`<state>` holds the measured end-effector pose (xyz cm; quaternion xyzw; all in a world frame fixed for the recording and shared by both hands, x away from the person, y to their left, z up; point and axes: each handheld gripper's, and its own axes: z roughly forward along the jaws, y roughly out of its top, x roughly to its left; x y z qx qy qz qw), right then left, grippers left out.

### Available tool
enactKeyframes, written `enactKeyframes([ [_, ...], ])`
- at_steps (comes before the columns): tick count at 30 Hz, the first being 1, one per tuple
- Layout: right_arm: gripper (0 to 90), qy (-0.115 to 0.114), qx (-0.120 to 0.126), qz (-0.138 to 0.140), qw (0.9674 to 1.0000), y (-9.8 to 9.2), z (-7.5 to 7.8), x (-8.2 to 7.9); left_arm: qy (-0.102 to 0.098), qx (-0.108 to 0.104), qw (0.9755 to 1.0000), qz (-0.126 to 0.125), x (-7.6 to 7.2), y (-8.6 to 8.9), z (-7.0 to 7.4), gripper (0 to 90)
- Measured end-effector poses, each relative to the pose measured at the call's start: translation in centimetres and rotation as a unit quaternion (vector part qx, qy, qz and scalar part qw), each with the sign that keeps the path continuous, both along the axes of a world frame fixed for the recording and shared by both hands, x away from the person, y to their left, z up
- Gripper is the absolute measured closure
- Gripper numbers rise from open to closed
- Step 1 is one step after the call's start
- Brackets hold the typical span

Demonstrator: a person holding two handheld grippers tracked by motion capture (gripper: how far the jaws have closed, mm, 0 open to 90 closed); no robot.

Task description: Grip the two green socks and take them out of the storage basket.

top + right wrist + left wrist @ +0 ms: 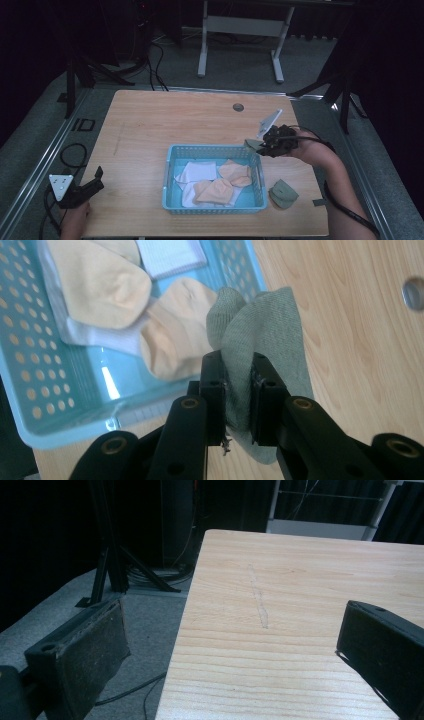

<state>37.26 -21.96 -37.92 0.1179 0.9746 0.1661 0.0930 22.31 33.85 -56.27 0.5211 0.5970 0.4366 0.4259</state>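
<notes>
1. The right gripper (pixel 257 144) sits right of centre in the high view, just off the upper right corner of the blue basket (pixel 170 172). Its jaws are clamped on a grey-green sock (pixel 260 335). In the right gripper view the fabric is bunched up between the two black pads and fans out above them.

2. That sock hangs off the table, over the basket's rim; in the right gripper view it's dead centre, with wood to the right and basket to the left.

3. A second grey-green sock (pixel 283 194) lies folded on the table (pixel 150 120), lower right in the high view, just beside the basket's right wall.

4. Inside the basket are a couple of peach socks (pixel 235 172) and some white ones (pixel 195 171), all lying flat.

5. The left gripper (pixel 97 179) is down in the lower left corner of the high view at the table edge. Its jaws are wide apart with nothing between them; the left gripper view just has bare wood and floor between the pads.
</notes>
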Motion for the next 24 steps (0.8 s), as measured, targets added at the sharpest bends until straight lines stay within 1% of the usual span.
enactKeyframes([
  [2, 79.3, 0.001, -0.002, -0.012, 0.9999, -0.9, -0.1, 0.3, -0.001, 0.0, 1.0, 0.0, 0.0, 0.0, 0.0, 0.5],
  [3, 79.3, 0.001, -0.002, -0.012, 0.9999, -0.9, -0.1, 0.3, -0.001, 0.0, 1.0, 0.0, 0.0, 0.0, 0.0, 0.5],
  [4, 79.2, 0.001, -0.004, -0.026, 0.9997, -2.0, -0.4, 0.5, 0.0, 0.0, 1.0, 0.0, 0.0, 0.0, 0.0, 0.5],
  [6, 79.2, 0.004, -0.004, -0.035, 0.9994, -2.8, -0.7, 0.8, -0.001, 0.0, 1.0, 0.0, 0.0, 0.0, 0.0, 0.5],
  [8, 79.2, 0.002, -0.006, -0.045, 0.999, -3.7, -1.2, 1.0, -0.001, 0.0, 1.0, 0.0, 0.0, 0.0, 0.0, 0.5],
  [10, 79.2, 0.005, -0.014, -0.057, 0.9982, -4.5, -2.0, 1.3, -0.001, 0.001, 1.0, 0.0, 0.0, 0.0, 0.0, 0.5],
  [11, 79.2, 0.006, -0.018, -0.064, 0.9978, -4.9, -2.4, 1.4, -0.001, 0.001, 1.0, 0.0, 0.0, 0.0, 0.0, 0.5],
  [12, 79.2, 0.013, -0.018, -0.069, 0.9974, -5.2, -2.8, 1.5, -0.001, 0.001, 1.0, 0.0, 0.0, 0.0, 0.0, 0.5],
  [14, 79.2, 0.015, -0.019, -0.077, 0.9967, -5.7, -3.8, 1.8, -0.001, 0.001, 1.0, 0.0, 0.0, 0.0, 0.0, 0.5],
  [15, 79.2, 0.015, -0.019, -0.077, 0.9967, -5.7, -3.8, 1.8, -0.001, 0.001, 1.0, 0.0, 0.0, 0.0, 0.0, 0.5],
  [16, 79.2, 0.019, -0.021, -0.079, 0.9965, -5.8, -4.3, 1.8, -0.001, 0.001, 1.0, 0.0, 0.0, 0.0, 0.0, 0.5],
  [17, 79.2, 0.015, -0.022, -0.085, 0.996, -6.1, -5.4, 2.0, -0.001, 0.001, 1.0, 0.0, 0.0, 0.0, 0.0, 0.5],
  [20, 79.1, 0.018, -0.02, -0.094, 0.9952, -6.4, -6.9, 2.2, -0.001, 0.001, 1.0, 0.0, 0.0, 0.0, 0.0, 0.5],
  [24, 79.0, 0.039, -0.026, -0.096, 0.9943, -6.4, -9.1, 2.1, -0.001, 0.001, 1.0, 0.0, 0.0, 0.0, 0.0, 0.5],
])
